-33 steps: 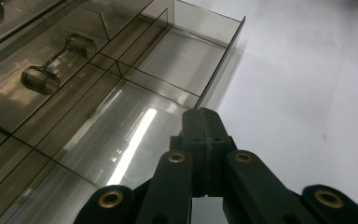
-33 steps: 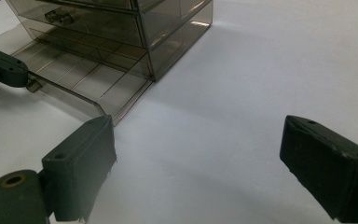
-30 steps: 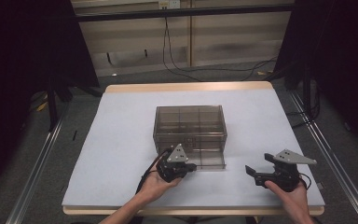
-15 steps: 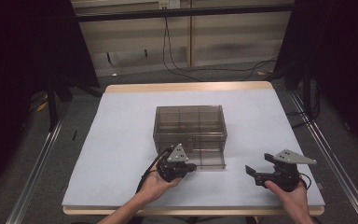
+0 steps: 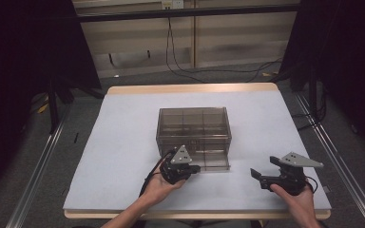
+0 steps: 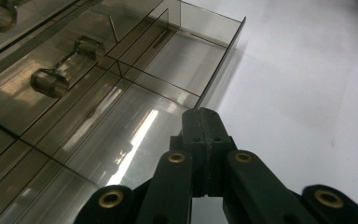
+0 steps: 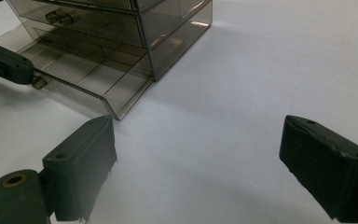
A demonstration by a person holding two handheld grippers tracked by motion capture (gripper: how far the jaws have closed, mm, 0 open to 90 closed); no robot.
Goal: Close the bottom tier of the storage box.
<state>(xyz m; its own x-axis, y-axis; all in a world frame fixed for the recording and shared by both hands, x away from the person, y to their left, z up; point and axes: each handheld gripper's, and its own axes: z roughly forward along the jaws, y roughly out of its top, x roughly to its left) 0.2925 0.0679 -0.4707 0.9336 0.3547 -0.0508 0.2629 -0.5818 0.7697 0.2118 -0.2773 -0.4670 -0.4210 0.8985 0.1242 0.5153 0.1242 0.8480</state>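
- Nothing is shifting since the earlier frames: both hands and the drawer (image 5: 208, 156) are sitting where they were.
- That drawer is standing pulled out of the bottom of the box (image 5: 194, 129), its front edge lying right at the left gripper (image 6: 201, 122) tips.
- Left fingers are pressed together; whether they are pinching the drawer's front handle I cannot tell, since the tips are covering that spot.
- Right gripper (image 7: 198, 163) is waiting with its fingers (image 7: 81, 161) spread wide and holding nothing, the drawer's near corner lying just beyond its left finger.
- Table (image 5: 123, 142) is lying bare between and under those right fingers.
- Judging the step as working the drawer along its track, the left hand should be moving straight in line with the box, keeping level so the drawer is not jamming.
- Right fingers could be bracing the box if it starts sliding.
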